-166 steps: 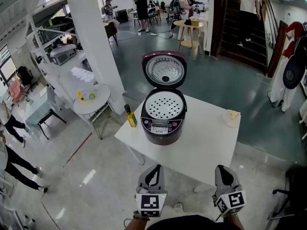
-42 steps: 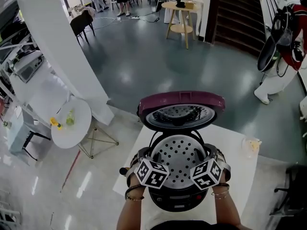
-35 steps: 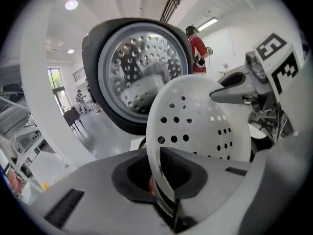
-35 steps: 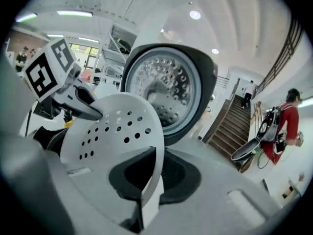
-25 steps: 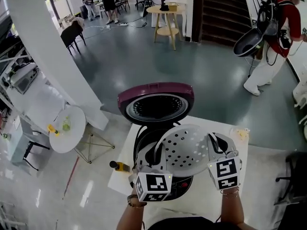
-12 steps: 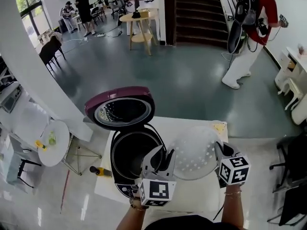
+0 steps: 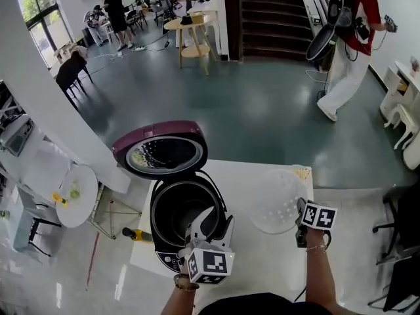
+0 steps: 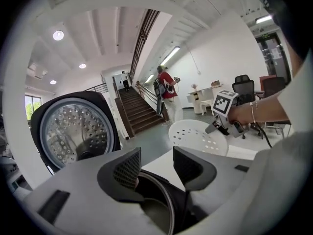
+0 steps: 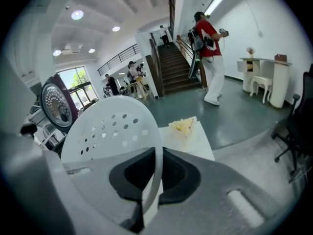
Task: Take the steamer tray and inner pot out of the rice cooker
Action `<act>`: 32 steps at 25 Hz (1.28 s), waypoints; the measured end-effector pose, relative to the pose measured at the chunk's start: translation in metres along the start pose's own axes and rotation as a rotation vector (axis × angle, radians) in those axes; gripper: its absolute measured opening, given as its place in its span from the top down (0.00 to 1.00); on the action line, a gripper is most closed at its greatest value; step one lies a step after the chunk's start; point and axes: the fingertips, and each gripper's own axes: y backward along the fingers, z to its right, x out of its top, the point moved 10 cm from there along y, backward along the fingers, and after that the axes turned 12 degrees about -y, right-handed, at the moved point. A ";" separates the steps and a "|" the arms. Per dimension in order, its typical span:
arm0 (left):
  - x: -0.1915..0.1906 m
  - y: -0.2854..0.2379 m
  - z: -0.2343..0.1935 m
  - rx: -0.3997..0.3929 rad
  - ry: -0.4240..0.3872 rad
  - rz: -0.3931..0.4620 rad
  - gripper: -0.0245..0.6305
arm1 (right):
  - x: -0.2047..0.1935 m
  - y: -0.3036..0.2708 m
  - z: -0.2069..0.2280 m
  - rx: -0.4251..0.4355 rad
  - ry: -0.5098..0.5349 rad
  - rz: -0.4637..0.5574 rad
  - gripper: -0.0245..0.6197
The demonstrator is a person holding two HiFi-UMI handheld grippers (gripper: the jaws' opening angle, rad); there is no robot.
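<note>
One white rectangular table [image 7: 272,258] carries one maroon round rice cooker [image 7: 155,210], lid raised, directly ahead of the left gripper [image 7: 215,220]. One dark metal inner pot [image 7: 182,209] sits inside the cooker, below the left jaws, which are opening and grip nothing. One white perforated plastic steamer tray [image 7: 279,201] is clamped by its rim in the right gripper [image 7: 300,207], over the table.

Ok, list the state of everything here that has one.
rice cooker lid: open, standing up.
inner pot: not yet taken out.
steamer tray: taken out, held tilted.
right gripper: shut on the steamer tray's rim.
left gripper: jaws opening, nothing gripped between them.
</note>
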 end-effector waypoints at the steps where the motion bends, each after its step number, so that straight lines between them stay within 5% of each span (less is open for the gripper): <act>1: -0.003 0.001 -0.001 0.013 0.002 -0.012 0.65 | -0.004 -0.013 0.006 -0.026 -0.027 -0.024 0.95; 11: -0.025 0.015 -0.031 0.140 0.041 -0.082 0.65 | -0.058 -0.120 0.008 -0.165 -0.289 -0.286 0.95; 18: -0.046 0.032 -0.050 0.209 0.035 -0.123 0.65 | -0.059 -0.158 -0.031 -0.323 -0.233 -0.237 0.94; 24: -0.060 0.049 -0.059 0.261 0.056 -0.161 0.65 | -0.057 -0.171 -0.045 -0.313 -0.278 -0.245 0.94; 25: -0.063 0.053 -0.061 0.266 0.075 -0.154 0.65 | -0.057 -0.172 -0.046 -0.298 -0.298 -0.249 0.89; 28: -0.076 0.061 -0.070 0.282 0.199 -0.120 0.65 | -0.056 -0.166 -0.046 -0.254 -0.345 -0.242 0.56; 32: -0.097 0.072 -0.088 0.342 0.293 -0.160 0.65 | -0.058 -0.123 -0.049 -0.195 -0.357 -0.133 0.44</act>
